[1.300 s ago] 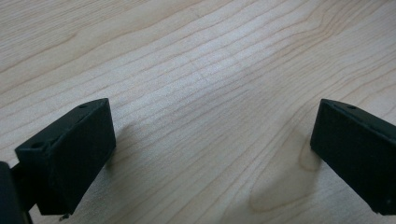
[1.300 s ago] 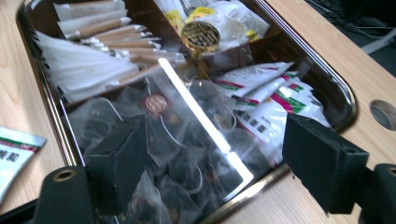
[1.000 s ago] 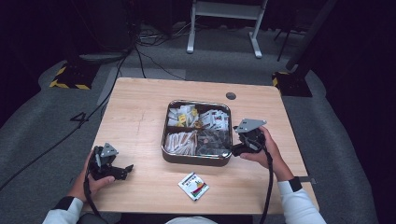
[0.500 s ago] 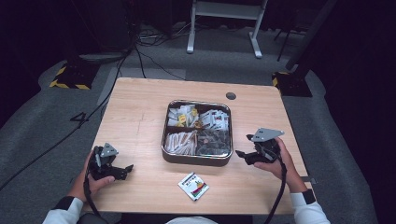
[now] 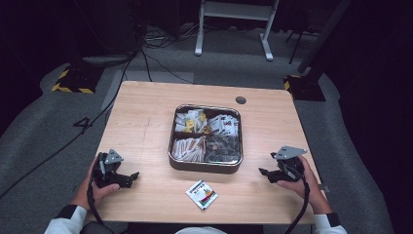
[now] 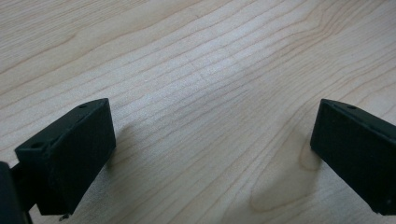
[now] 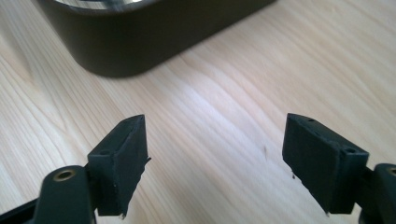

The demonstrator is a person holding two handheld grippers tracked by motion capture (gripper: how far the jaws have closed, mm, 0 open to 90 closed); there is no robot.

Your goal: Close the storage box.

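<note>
dark floor rings the wooden table (image 5: 146,112), where the packet (image 5: 201,194) lies at 6 o'clock of the tin (image 5: 205,165); both the left gripper (image 5: 132,176) and right gripper (image 5: 263,173) gape empty, so i'd lower the right one flat over the packet's edges.

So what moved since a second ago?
The right gripper pulled back from the tin's right side toward the person, down to the table's near right part, jaws open and empty. The left gripper, the tin and the small packet stayed put.
</note>
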